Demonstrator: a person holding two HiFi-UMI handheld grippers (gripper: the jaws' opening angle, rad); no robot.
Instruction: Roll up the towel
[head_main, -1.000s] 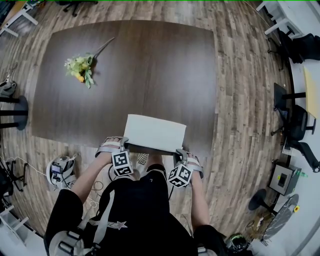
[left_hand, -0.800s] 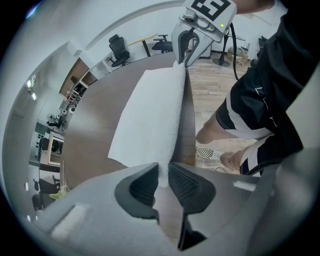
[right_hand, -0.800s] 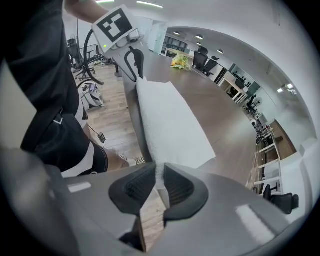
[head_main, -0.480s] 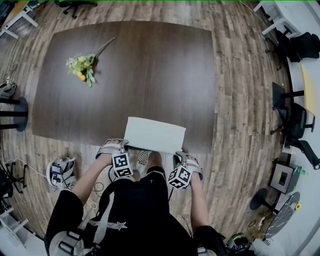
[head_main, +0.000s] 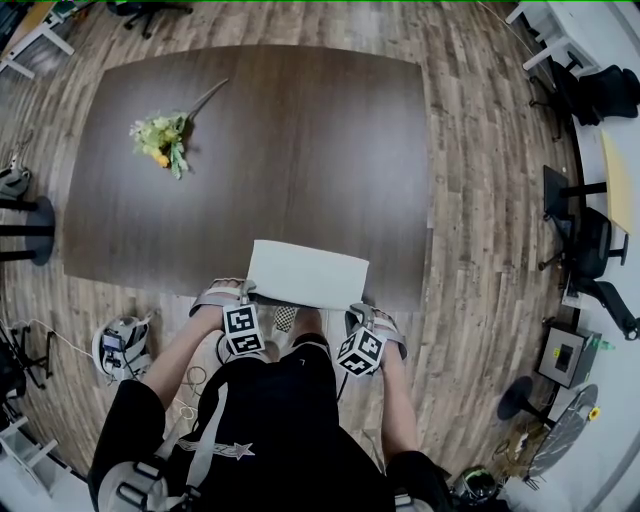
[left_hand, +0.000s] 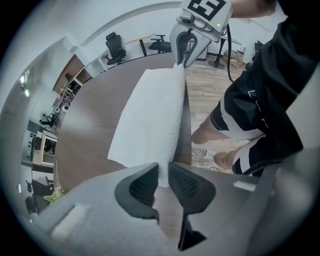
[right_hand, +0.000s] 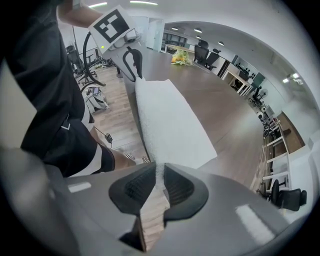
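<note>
A white towel (head_main: 305, 273) lies folded at the near edge of the dark brown table (head_main: 300, 140), right in front of the person. My left gripper (head_main: 246, 293) is shut on the towel's near left corner; in the left gripper view the towel (left_hand: 150, 117) runs from between the pads to the other gripper (left_hand: 184, 55). My right gripper (head_main: 358, 308) is shut on the near right corner, and the right gripper view shows the towel (right_hand: 170, 125) pinched between its pads. The near edge is lifted slightly off the table.
A bunch of yellow and green flowers (head_main: 160, 135) lies at the table's far left. Wooden floor surrounds the table. Office chairs and desks (head_main: 590, 230) stand at the right, and a small device (head_main: 122, 340) sits on the floor at the left.
The towel's near edge has drawn slightly toward the person and looks a little narrower. Both grippers stay at its near corners with hardly any shift.
</note>
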